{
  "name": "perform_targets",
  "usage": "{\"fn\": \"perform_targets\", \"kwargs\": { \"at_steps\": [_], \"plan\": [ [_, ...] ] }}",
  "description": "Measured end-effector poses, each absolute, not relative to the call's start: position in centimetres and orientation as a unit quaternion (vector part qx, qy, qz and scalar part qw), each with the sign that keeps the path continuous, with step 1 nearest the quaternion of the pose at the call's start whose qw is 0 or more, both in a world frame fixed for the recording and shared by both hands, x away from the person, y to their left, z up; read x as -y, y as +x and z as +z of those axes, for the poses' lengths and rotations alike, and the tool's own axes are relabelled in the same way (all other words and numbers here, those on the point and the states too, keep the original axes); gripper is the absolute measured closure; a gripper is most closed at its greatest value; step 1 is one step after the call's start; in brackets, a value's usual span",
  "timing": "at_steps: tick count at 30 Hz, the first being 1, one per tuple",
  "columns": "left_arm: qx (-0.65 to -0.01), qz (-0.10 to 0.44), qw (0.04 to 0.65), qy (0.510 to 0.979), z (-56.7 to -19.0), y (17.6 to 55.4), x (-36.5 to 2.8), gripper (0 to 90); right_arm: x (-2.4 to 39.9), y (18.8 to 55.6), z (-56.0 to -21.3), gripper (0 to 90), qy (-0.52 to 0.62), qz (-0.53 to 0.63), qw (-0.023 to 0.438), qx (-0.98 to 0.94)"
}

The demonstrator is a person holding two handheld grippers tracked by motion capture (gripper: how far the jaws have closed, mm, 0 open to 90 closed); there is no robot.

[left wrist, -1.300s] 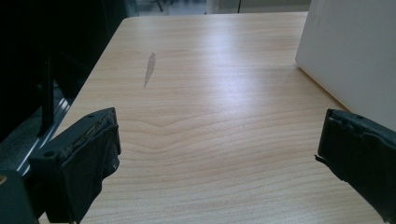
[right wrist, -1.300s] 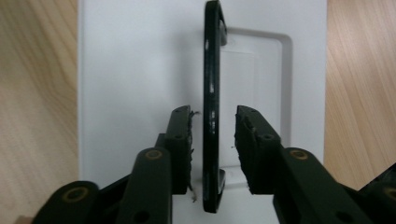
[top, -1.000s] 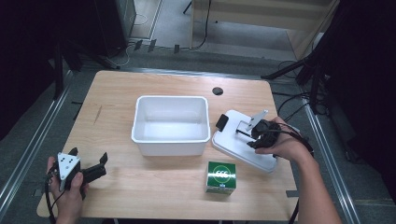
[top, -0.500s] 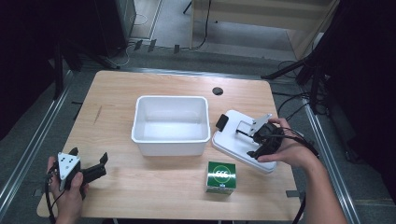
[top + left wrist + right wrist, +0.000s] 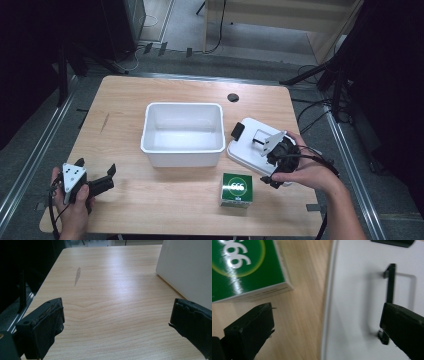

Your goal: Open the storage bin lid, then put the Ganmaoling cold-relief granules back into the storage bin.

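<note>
Right gripper view: my right gripper (image 5: 325, 332), jaws wide open like my idle left gripper (image 5: 117, 322), straddles the flat white plastic lid's (image 5: 372, 305) rim and could bump the green cardboard box (image 5: 244, 267).

Bin (image 5: 182, 134): white, rectangular, open-topped, upright at the table's centre; its side wall (image 5: 186, 270) is plain white.
Lid (image 5: 250, 147): white, flat, lying right of the bin, black handle (image 5: 390, 285) on top, black clip at its far-left corner.
Box (image 5: 236, 189): green, white-edged, "666" on top (image 5: 242, 265), near-right, just beside the lid.
</note>
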State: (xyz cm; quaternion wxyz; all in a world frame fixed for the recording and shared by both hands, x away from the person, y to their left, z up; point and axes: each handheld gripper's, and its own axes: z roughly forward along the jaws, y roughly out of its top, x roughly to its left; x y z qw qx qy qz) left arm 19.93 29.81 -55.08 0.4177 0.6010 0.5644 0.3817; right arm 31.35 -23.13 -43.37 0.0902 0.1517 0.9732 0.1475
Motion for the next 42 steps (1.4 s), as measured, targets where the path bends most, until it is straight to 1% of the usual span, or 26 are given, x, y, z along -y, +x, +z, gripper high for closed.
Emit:
{"fn": "perform_targets", "kwargs": {
  "at_steps": [5, 10, 19, 42],
  "plan": [
    [-0.564, 0.381, 0.417, 0.602, -55.1, 19.9, -29.8, 0.0, 21.4, 29.9, -43.4, 0.0, 0.124, 0.144, 0.095, -0.977],
    [-0.564, 0.379, 0.417, 0.603, -55.1, 19.9, -29.8, 0.0, 20.2, 29.1, -44.1, 0.0, 0.102, 0.145, 0.084, -0.981],
    [-0.565, 0.379, 0.418, 0.602, -55.1, 19.9, -29.8, 0.0, 19.1, 28.1, -44.9, 0.0, 0.087, 0.161, 0.062, -0.981],
    [-0.564, 0.379, 0.415, 0.605, -55.1, 20.0, -29.7, 0.0, 17.0, 26.7, -45.9, 0.0, 0.045, 0.152, 0.038, -0.987]
  ]
}}
